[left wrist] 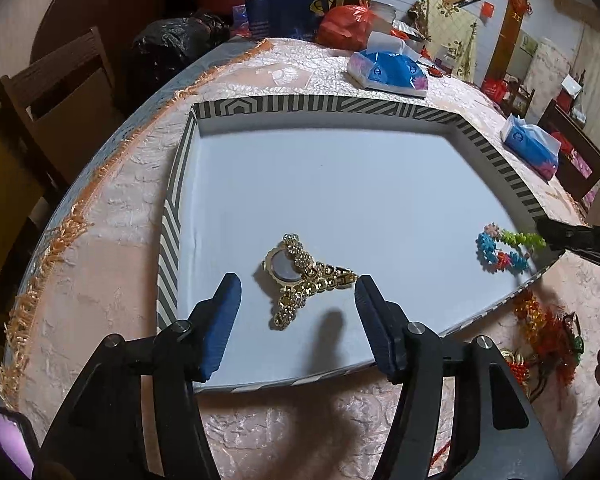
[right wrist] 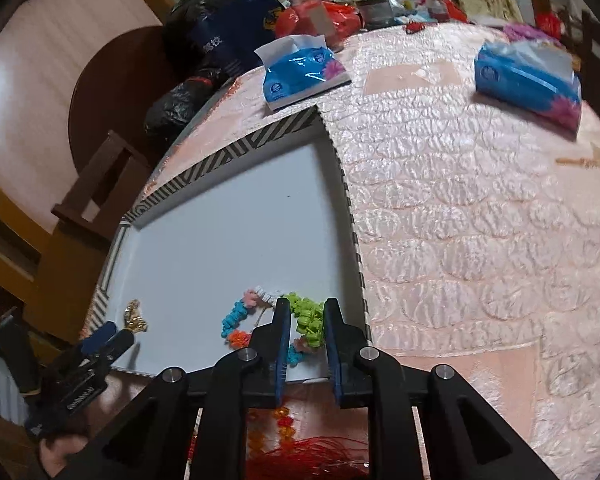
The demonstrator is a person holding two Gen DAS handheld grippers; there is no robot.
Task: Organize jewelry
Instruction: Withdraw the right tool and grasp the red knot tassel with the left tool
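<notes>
A gold watch with a jewelled band (left wrist: 302,278) lies on the white floor of a striped-rim tray (left wrist: 320,104). My left gripper (left wrist: 296,292) is open, its blue pads either side of the watch, just above it. A colourful beaded bracelet (left wrist: 502,250) lies at the tray's right edge. My right gripper (right wrist: 307,320) is shut on the bracelet's green part (right wrist: 308,318), seen in the right wrist view, low over the tray (right wrist: 220,156). The watch (right wrist: 135,317) and the left gripper (right wrist: 108,336) show at the lower left there.
The tray sits on a pink quilted cloth (right wrist: 460,240). Two blue tissue packs (left wrist: 388,72) (left wrist: 534,146) lie beyond it. Red and gold ornaments (left wrist: 540,340) lie by the tray's near right corner. Bags and a chair (left wrist: 52,92) stand at the far left.
</notes>
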